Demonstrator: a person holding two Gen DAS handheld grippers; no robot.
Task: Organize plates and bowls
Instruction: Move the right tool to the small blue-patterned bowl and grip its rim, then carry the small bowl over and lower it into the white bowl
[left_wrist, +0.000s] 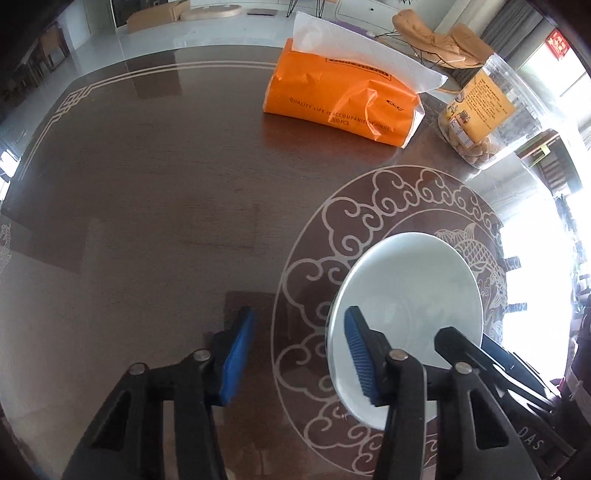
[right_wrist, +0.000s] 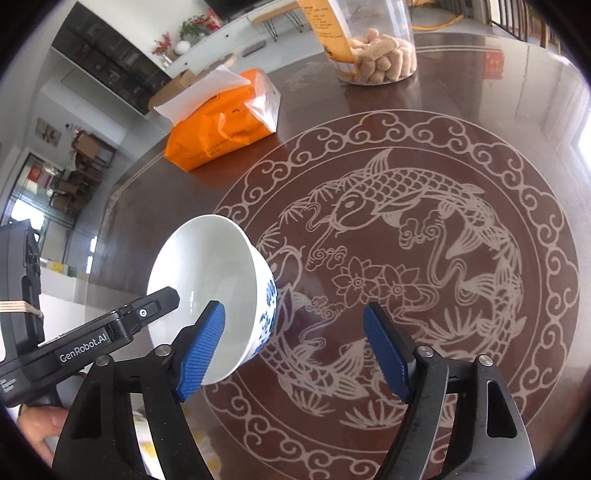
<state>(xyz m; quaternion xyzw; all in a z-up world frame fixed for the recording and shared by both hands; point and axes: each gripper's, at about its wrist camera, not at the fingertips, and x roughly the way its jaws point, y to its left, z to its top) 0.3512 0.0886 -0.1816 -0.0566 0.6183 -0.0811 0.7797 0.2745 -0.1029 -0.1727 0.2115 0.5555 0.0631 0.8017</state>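
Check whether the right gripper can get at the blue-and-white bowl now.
Probably yes. The right gripper is open, one pad already over the rim of the bowl, nothing between them. The left gripper, also open, sits at the same bowl and may crowd the grasp.

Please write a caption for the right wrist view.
Open right gripper beside a tilted bowl over the carp-patterned table.

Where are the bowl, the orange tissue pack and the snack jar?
bowl (right_wrist: 207, 273): right wrist view, white inside.
orange tissue pack (left_wrist: 332, 99): left wrist view, front face.
snack jar (right_wrist: 376, 59): right wrist view, clear wall over snacks.
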